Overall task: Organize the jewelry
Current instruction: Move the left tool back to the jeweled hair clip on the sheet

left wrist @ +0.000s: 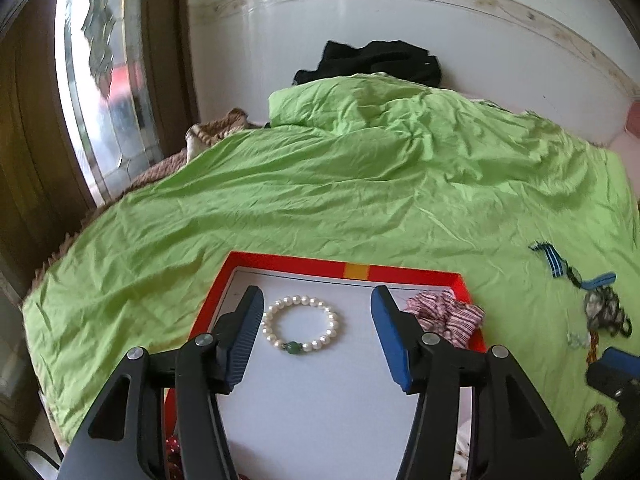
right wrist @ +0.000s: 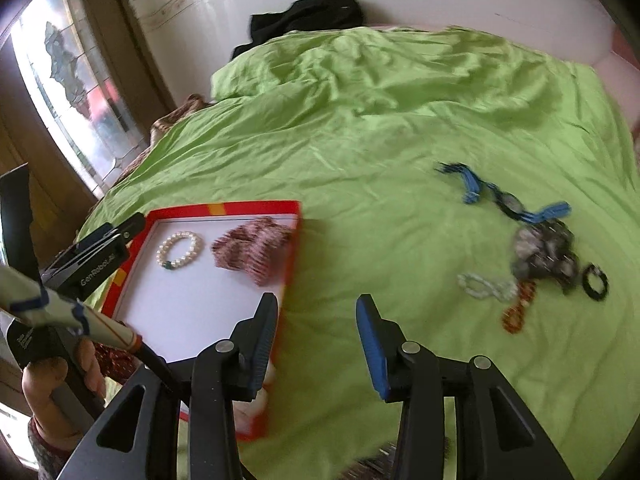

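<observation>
left hand-held gripper (left wrist: 318, 336) agape, ribbed pads | right hand-held gripper (right wrist: 316, 344) agape | pearl bracelet (left wrist: 301, 327) round, in red-rimmed tray (left wrist: 296, 263)

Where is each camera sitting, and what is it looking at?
Left wrist: sits on the left gripper, open, looking down into the red tray at the pearl bracelet.
Right wrist: sits on the right gripper, open, over the green sheet beside the tray; it sees the jewelry pile and the person's left hand.
Both see the tray, bracelet, striped scrunchie and sheet.
</observation>
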